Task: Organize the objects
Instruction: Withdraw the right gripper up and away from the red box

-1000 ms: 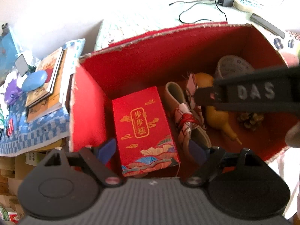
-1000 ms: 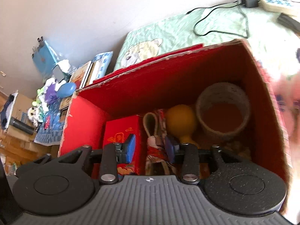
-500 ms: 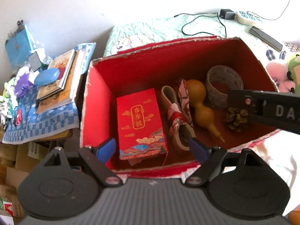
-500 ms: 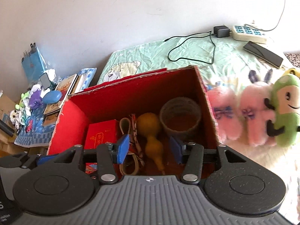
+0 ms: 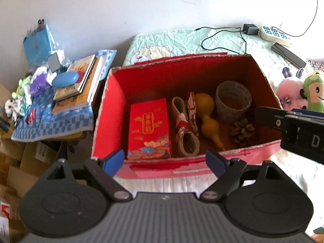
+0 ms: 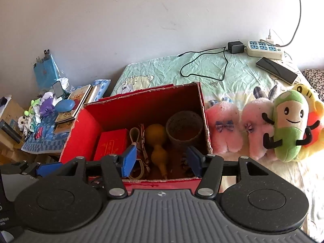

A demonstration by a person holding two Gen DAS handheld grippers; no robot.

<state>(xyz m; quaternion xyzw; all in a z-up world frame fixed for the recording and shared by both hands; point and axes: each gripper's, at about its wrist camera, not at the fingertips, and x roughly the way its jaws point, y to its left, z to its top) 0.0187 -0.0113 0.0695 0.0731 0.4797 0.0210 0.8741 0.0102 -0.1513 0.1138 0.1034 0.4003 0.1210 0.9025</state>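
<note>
Fingers (image 5: 113, 161) of the left gripper (image 5: 165, 162) and the right gripper (image 6: 162, 158) are spread and empty, poised before the red box (image 5: 113, 93) on the bed (image 6: 166, 68). Inside the box lie a red carton (image 5: 148, 125), woven cup (image 5: 232, 101), rolled cloth (image 5: 186, 125), yellow gourd (image 5: 206, 115) and pinecone (image 5: 242, 131). Plush toys (image 6: 287, 125) sit beside the box.

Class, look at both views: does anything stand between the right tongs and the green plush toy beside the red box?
Nothing visible does. The right tongs hang open over the red box; the green plush toy lies outside it to their right, past two pink plush toys, uncovered.
</note>
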